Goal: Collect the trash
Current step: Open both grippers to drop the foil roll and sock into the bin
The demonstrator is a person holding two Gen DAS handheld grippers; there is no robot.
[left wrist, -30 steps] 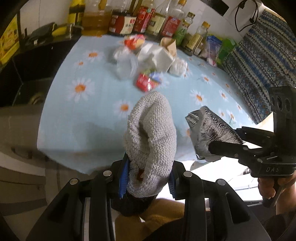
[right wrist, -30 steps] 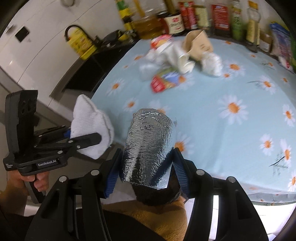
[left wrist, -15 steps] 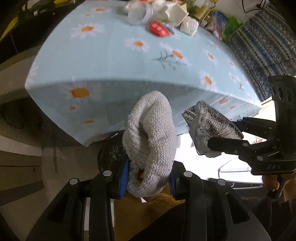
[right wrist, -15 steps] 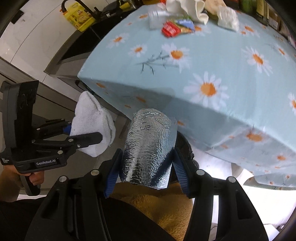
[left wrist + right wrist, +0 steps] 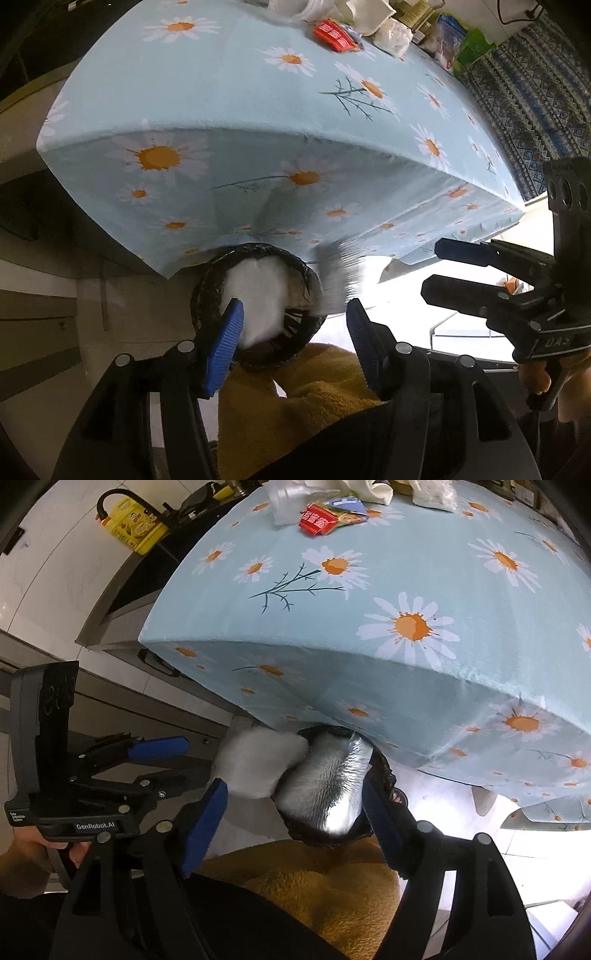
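Dropping together toward the round black bag-lined bin (image 5: 255,306) under the bench edge are a white knitted wad of cloth (image 5: 258,295) and a crinkled silver foil wrapper (image 5: 325,786). From the right wrist view the two touch side by side at the bin's mouth, the cloth on the left and the foil on the right, both blurred. The left gripper (image 5: 295,336) has just been opening its blue-padded jaws; they stand apart, and the cloth sits beyond the left pad with no squeeze on it that I can see. The right gripper (image 5: 295,812) has likewise just been widening; the foil lies between its pads, close against the right one, but it looks let go. Each tool shows in the other's camera, held by a hand (image 5: 33,853) at the trigger. Above the bin hangs the light-blue daisy-print cloth covering the bench (image 5: 369,635). Far up on it lie a red snack packet (image 5: 317,518), crumpled white paper (image 5: 391,31) and a clear plastic cup (image 5: 288,502). Yellow fleece (image 5: 325,893) fills the foreground beneath the jaws.
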